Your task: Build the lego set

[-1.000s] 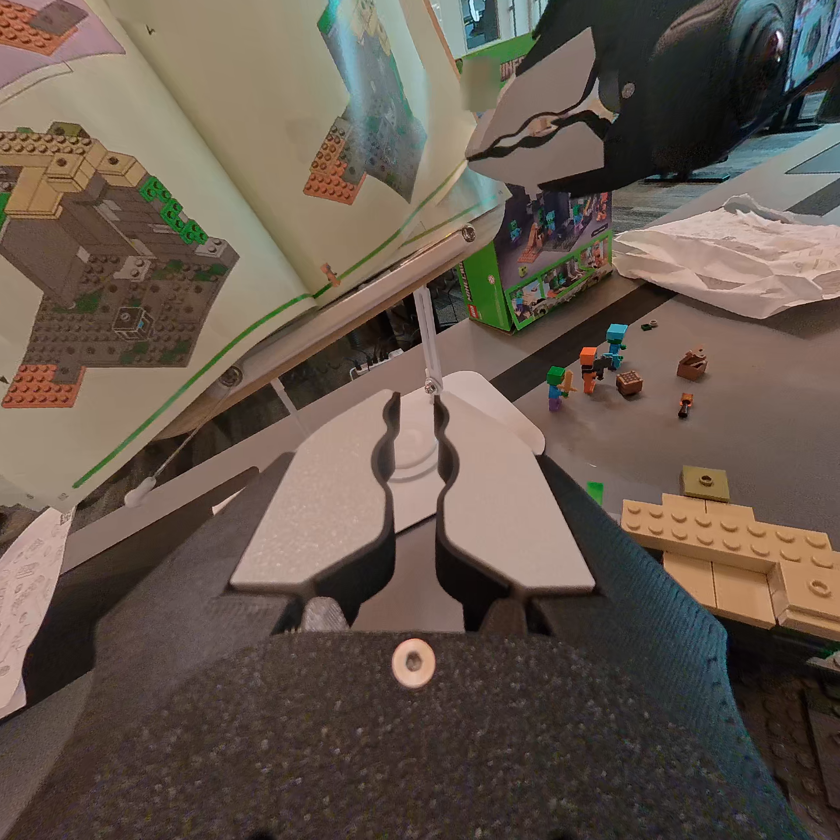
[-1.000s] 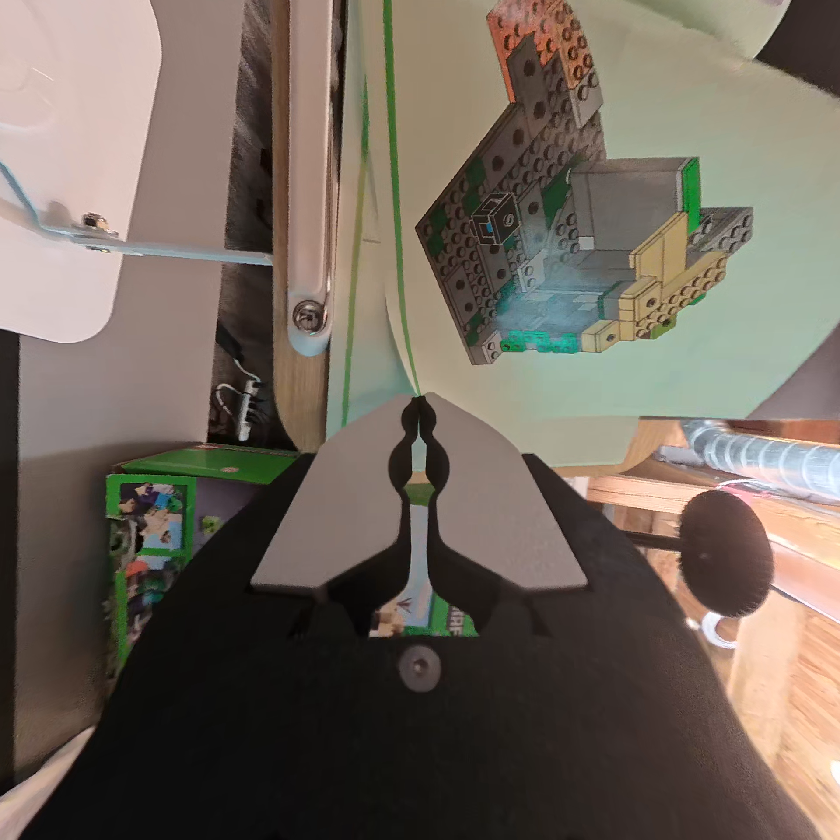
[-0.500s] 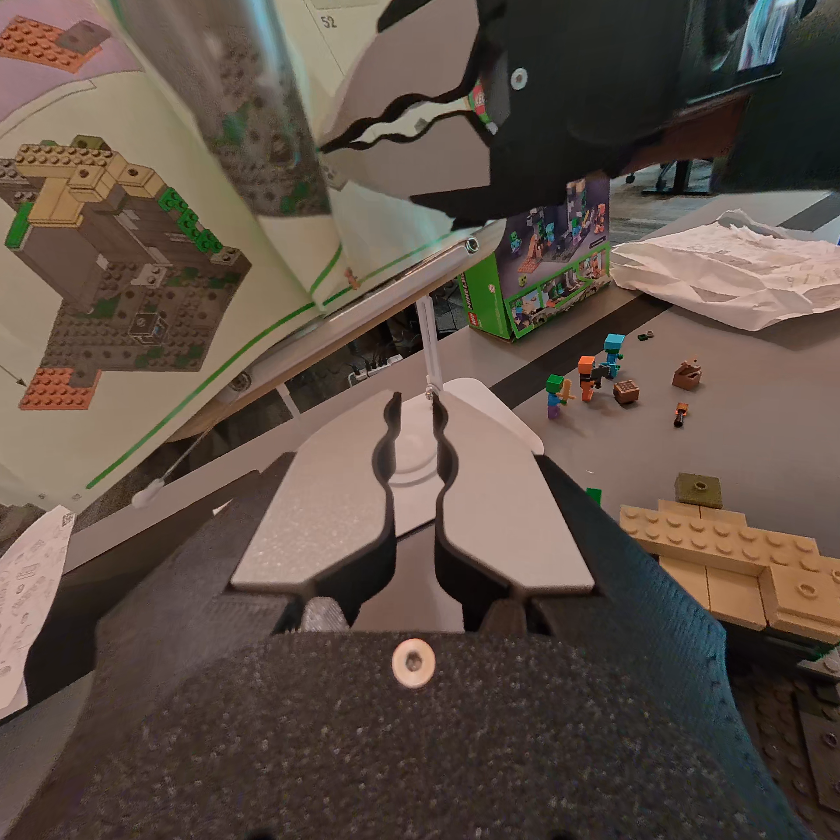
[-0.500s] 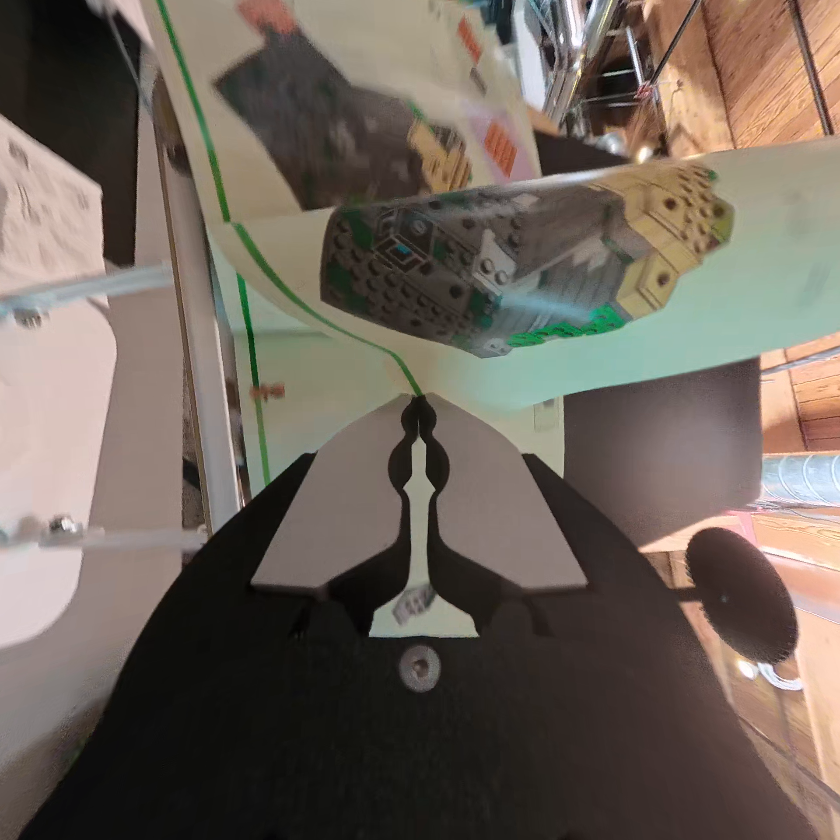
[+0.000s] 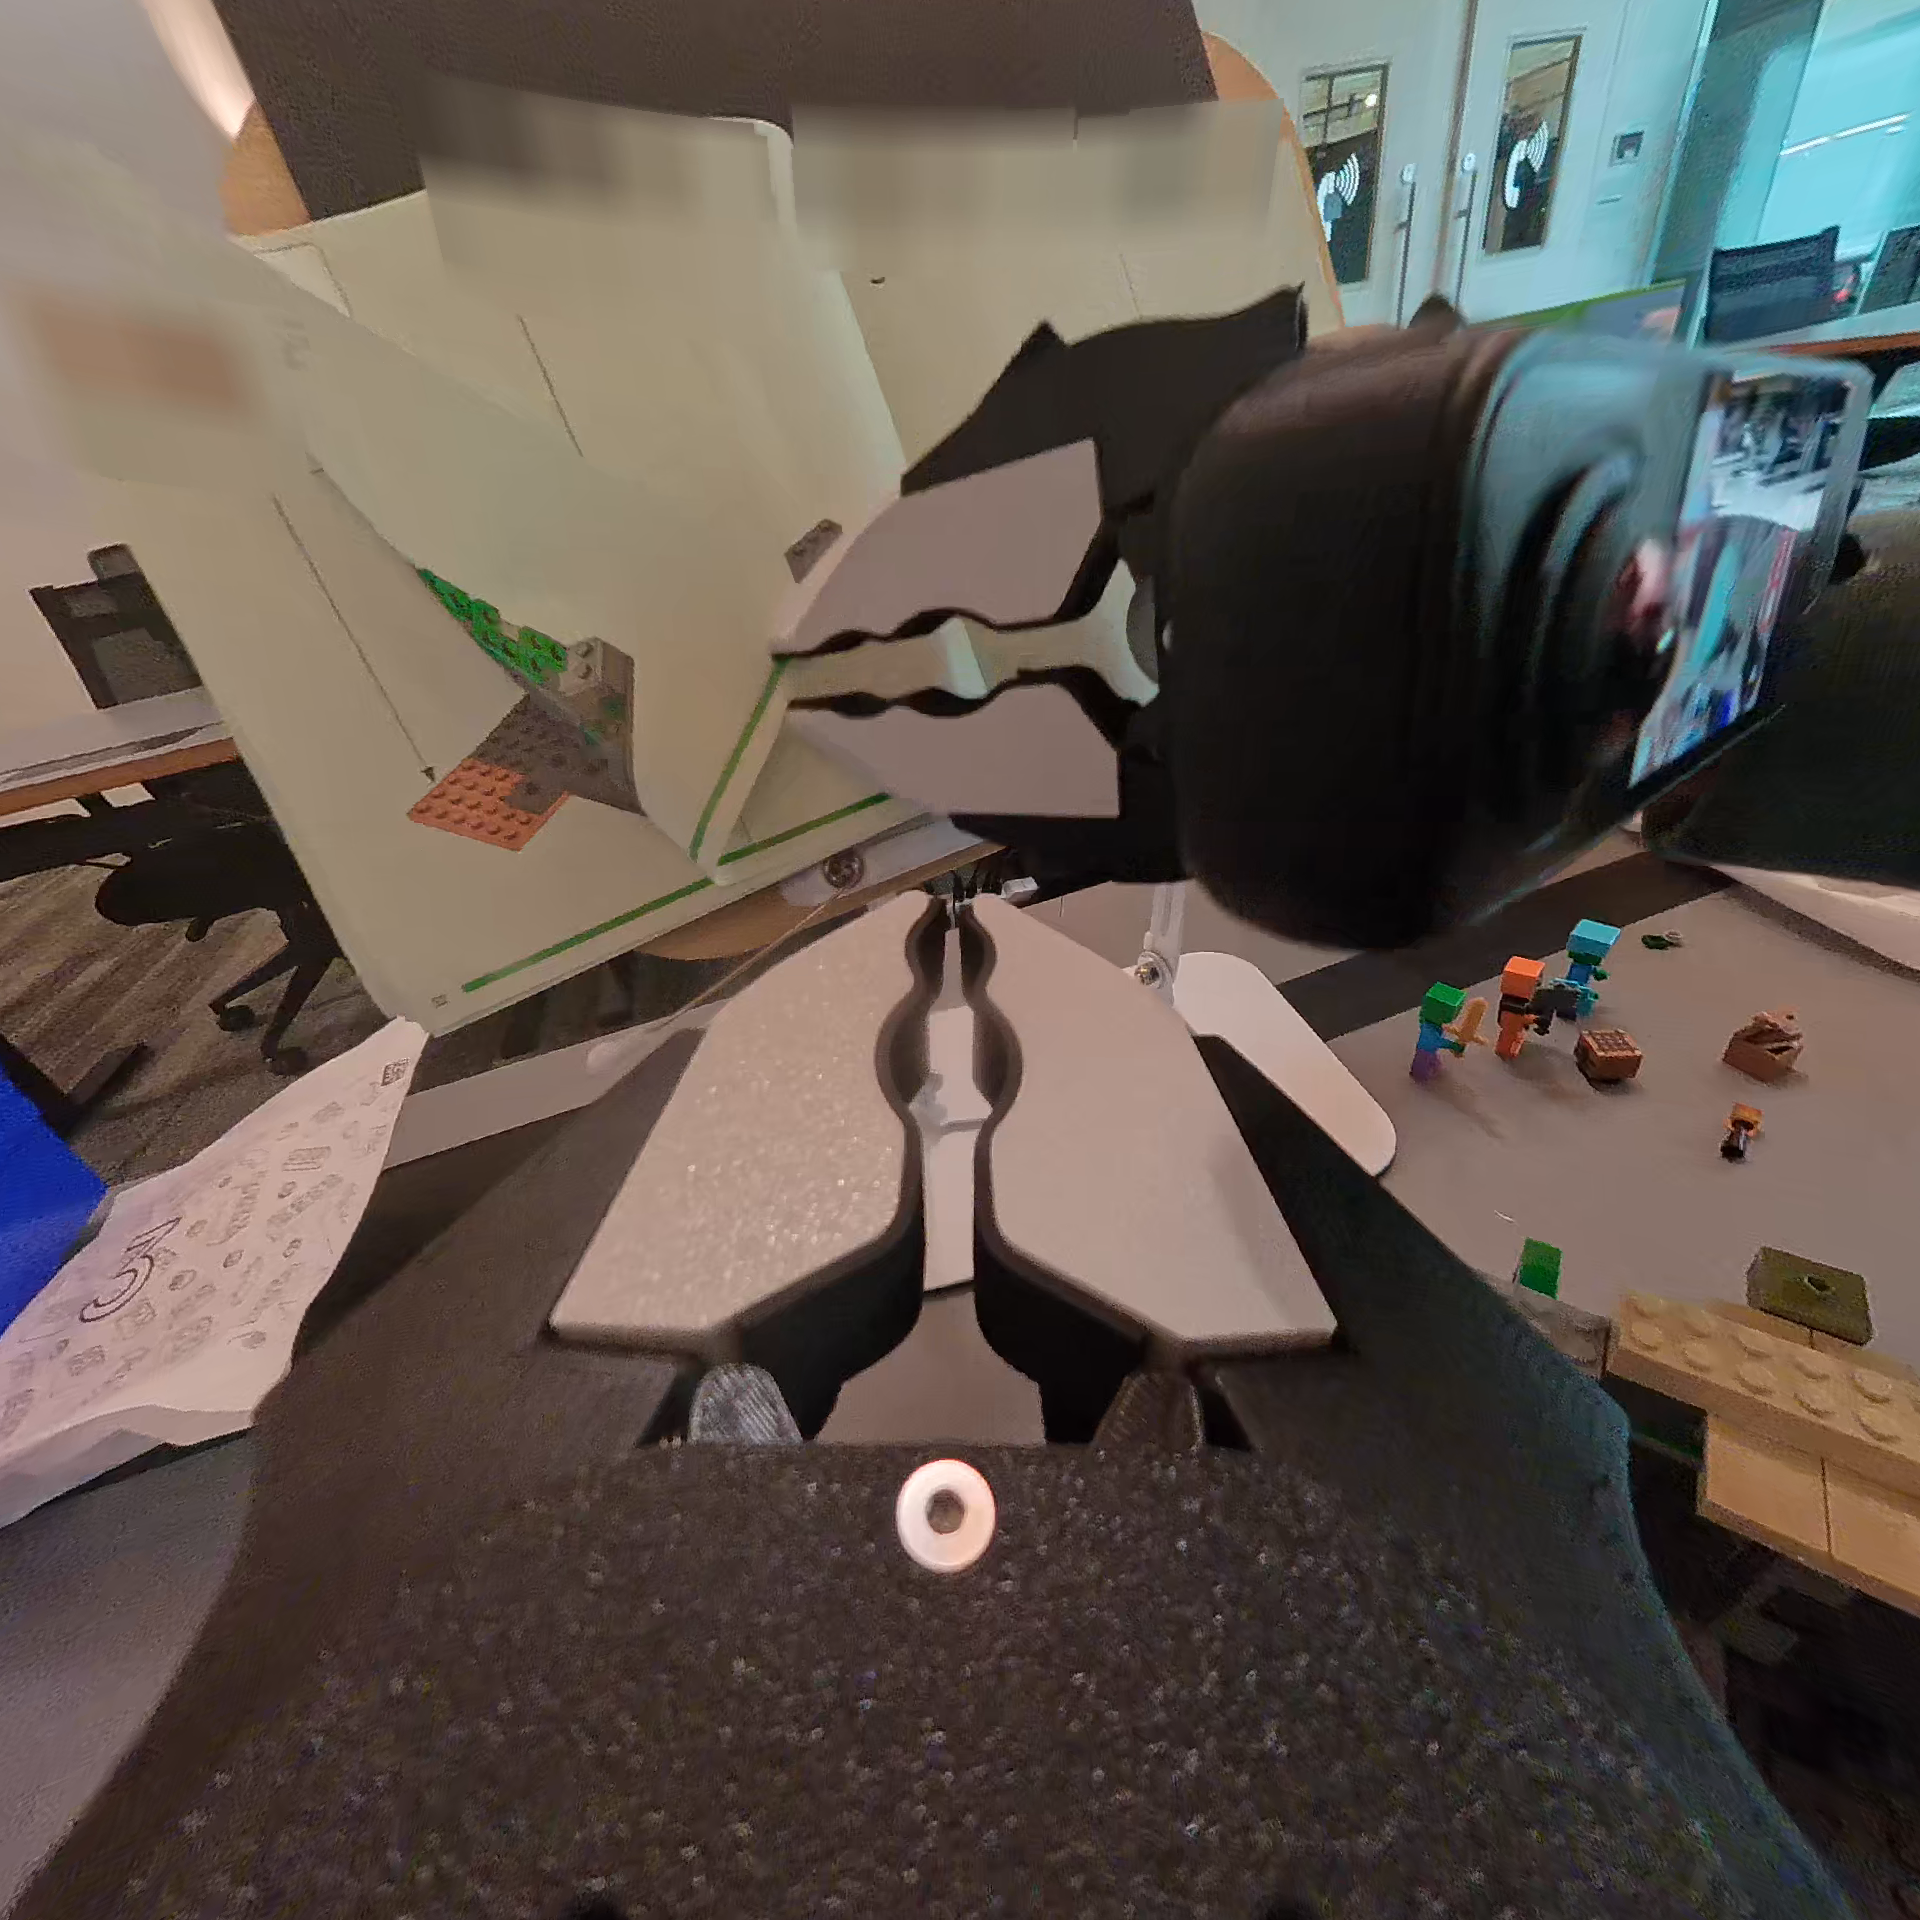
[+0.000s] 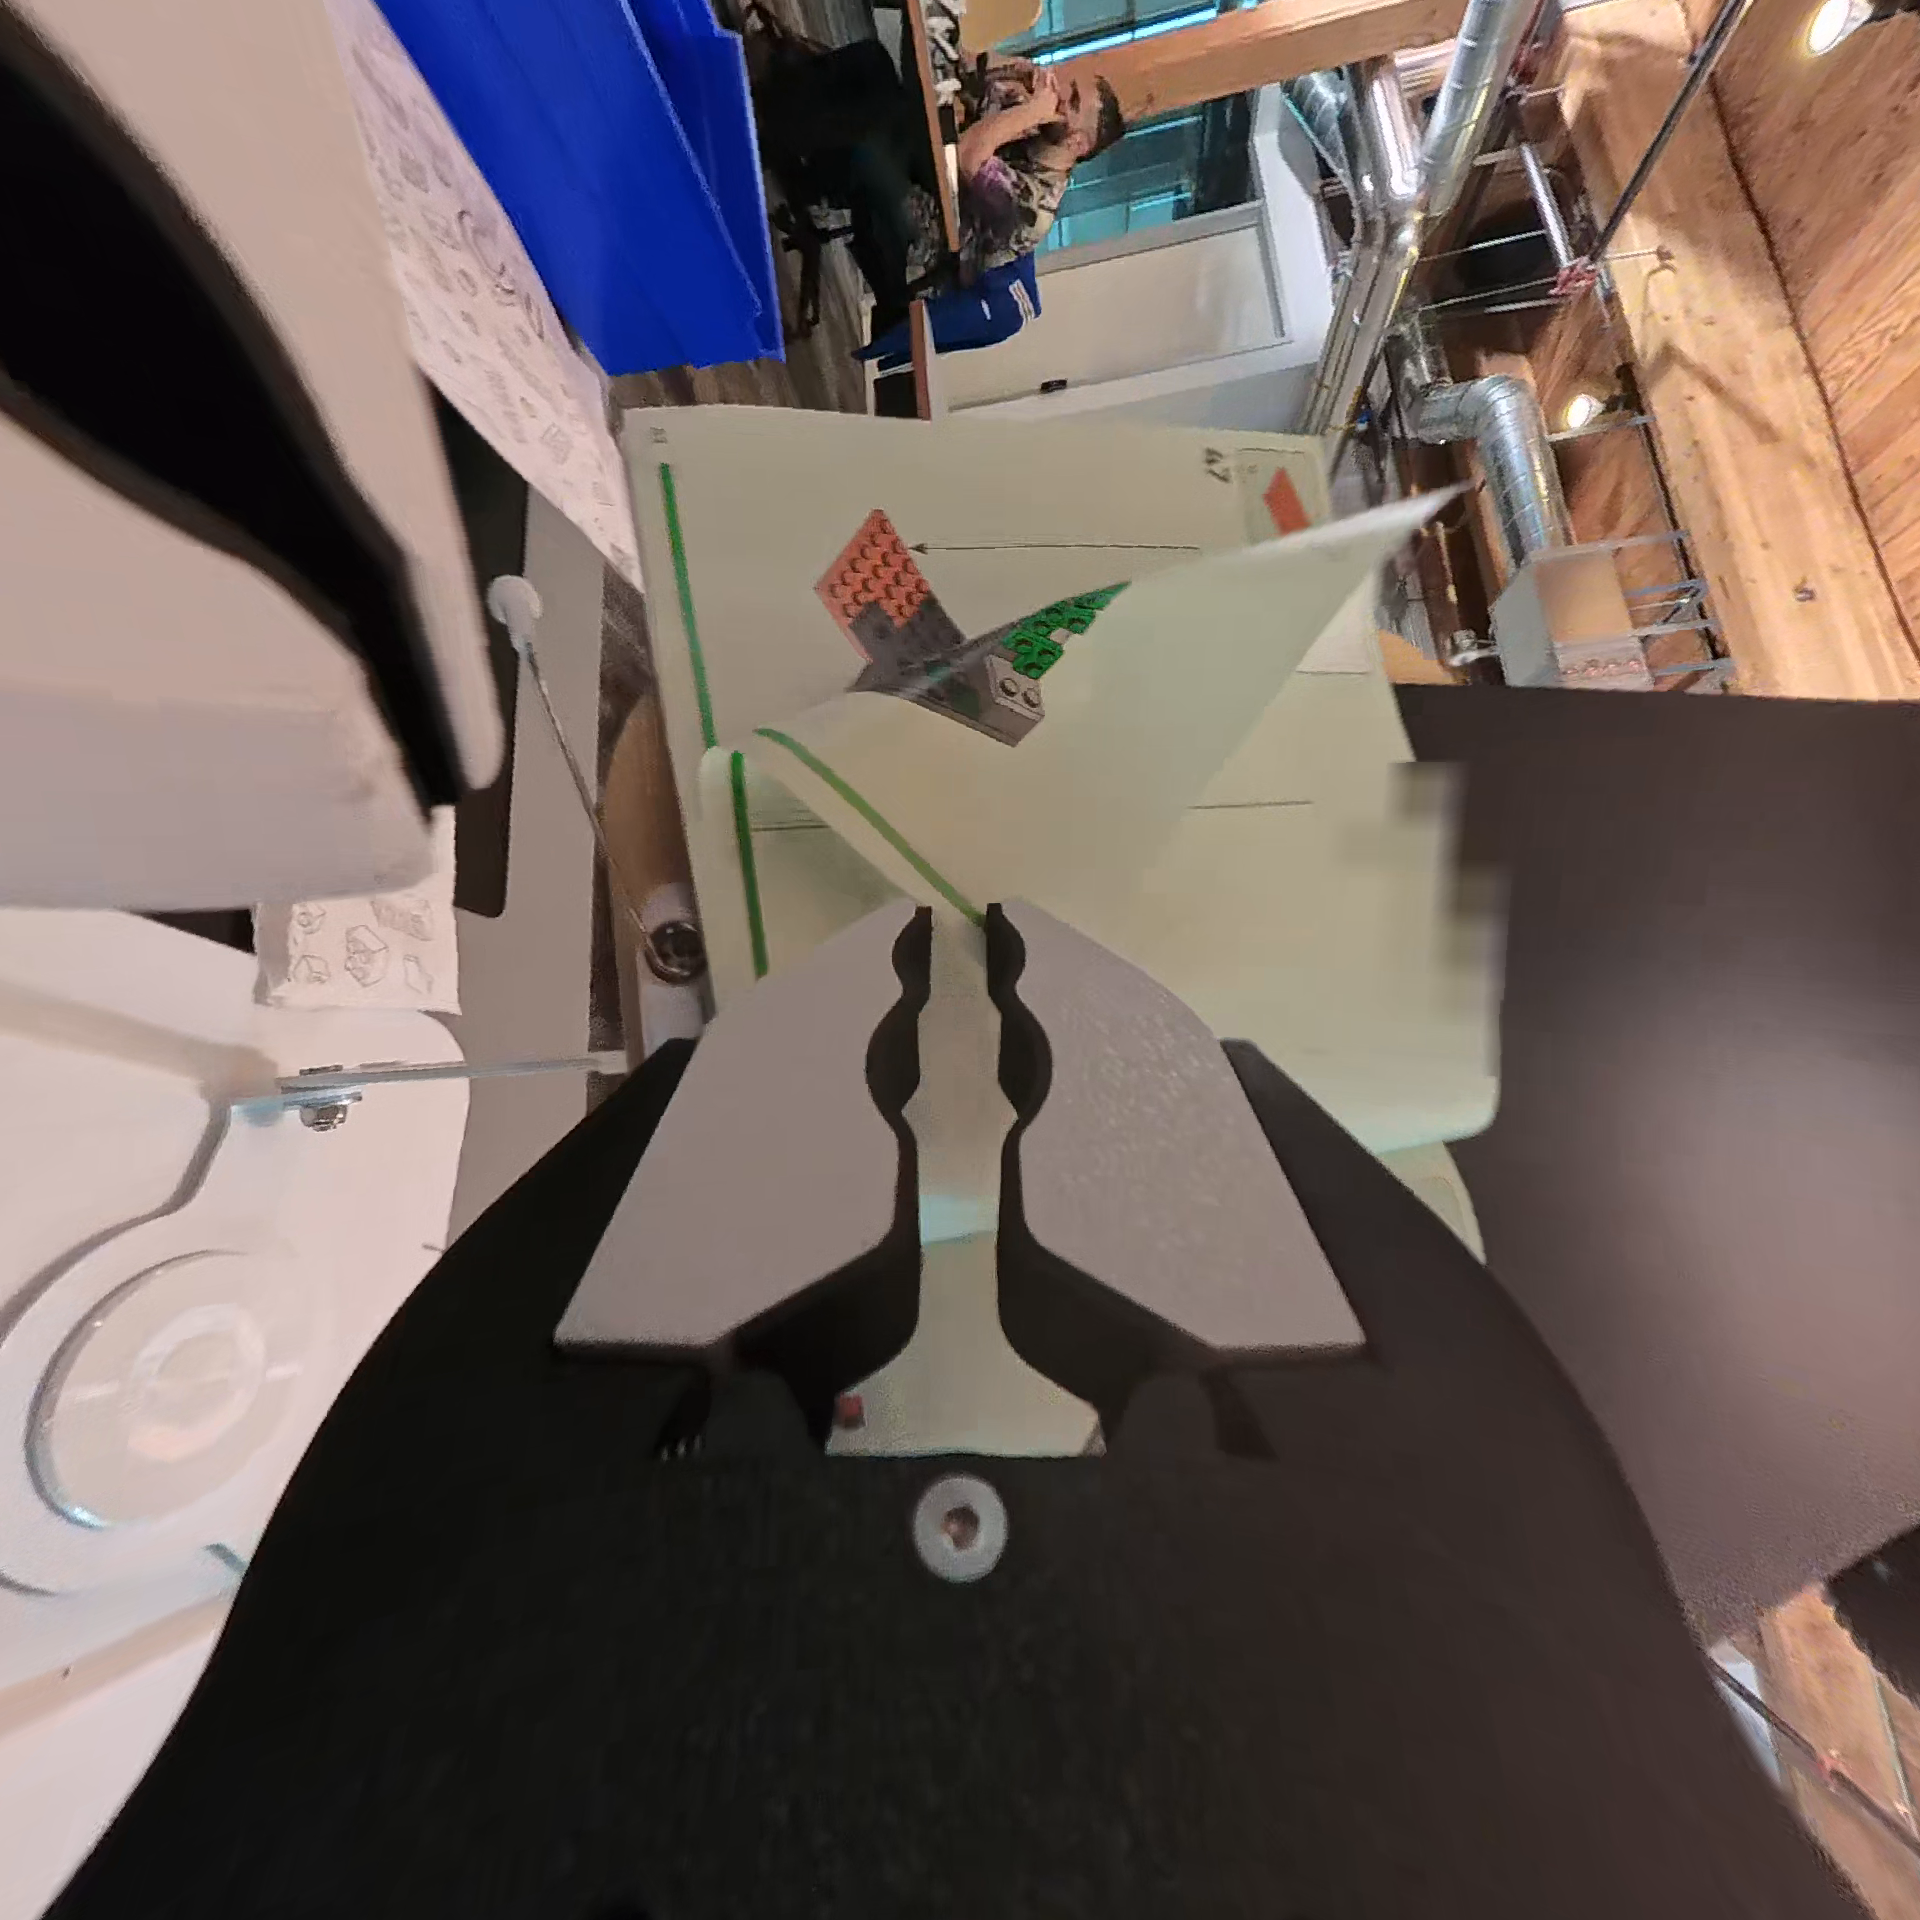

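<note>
Two hand-held tongs work at a Lego instruction booklet [image 5: 436, 727] propped on a stand at the far edge of a grey desk [image 5: 1558, 1174]. The right tongs [image 6: 956, 914] have a narrow gap between their grey, matte fingers, with a glossy pale-green page [image 6: 1091, 790] passing through it; the page is lifted and curled mid-turn, though whether the fingers actually press it cannot be told. The left tongs [image 5: 951, 920] hover low near the stand's foot, fingers almost pressed together and holding nothing. The build looks only partly done: at the desk's near right edge sits a studded tan brick assembly [image 5: 1766, 1403] with an olive square tile [image 5: 1810, 1294] and a small green piece [image 5: 1538, 1268] beside it. Farther back stand three blocky minifigures [image 5: 1512, 1003], green, orange and teal, with a few small brown pieces [image 5: 1683, 1049] close by. Most of the grey model pictured in the booklet seems still to be assembled. A crumpled white paper bag [image 5: 187, 1268] printed with part outlines lies at the desk's left edge.
</note>
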A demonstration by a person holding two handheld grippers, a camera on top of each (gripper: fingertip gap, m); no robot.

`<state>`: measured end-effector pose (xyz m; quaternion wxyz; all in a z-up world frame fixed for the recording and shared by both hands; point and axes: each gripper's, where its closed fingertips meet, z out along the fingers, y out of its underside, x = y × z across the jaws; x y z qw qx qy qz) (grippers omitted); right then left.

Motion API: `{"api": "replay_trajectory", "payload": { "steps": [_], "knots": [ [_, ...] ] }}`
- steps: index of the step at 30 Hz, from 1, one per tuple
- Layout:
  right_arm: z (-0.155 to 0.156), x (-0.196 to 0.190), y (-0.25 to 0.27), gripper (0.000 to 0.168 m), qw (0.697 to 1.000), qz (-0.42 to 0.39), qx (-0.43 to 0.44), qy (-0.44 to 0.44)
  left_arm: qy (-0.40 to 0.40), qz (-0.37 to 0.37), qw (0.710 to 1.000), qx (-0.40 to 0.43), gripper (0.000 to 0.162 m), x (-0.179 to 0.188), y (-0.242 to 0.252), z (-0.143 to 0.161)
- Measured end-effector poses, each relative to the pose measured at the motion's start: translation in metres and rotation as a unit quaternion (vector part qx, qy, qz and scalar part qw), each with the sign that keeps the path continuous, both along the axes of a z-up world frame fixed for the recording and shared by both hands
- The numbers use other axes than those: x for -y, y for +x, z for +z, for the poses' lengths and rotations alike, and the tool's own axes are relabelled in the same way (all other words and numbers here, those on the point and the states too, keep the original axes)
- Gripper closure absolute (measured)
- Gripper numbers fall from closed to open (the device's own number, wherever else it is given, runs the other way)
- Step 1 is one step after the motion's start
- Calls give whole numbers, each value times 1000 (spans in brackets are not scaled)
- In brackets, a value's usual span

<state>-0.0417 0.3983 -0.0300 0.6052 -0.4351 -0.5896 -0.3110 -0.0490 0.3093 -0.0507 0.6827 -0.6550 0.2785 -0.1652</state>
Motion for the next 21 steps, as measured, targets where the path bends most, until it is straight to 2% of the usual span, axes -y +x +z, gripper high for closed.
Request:
{"api": "replay_trajectory", "payload": {
  "steps": [4, 10, 17, 21],
  "knots": [
    [-15, -1, -10, 155, 1000, 1, 26, -10, 2, 7, 1000, 10, 160, -3, -7, 4],
    [-22, 2, -23, 152, 999, 12, 15, -28, 4, 27, 1000, 17, 159, -11, -22, 7],
    [-30, 31, -54, 143, 989, 111, -36, -86, 4, 52, 998, 32, 159, -22, -47, 12],
    [-31, 42, -69, 136, 983, 139, -50, -107, 8, 68, 997, 42, 159, -26, -61, 16]
  ]
}}
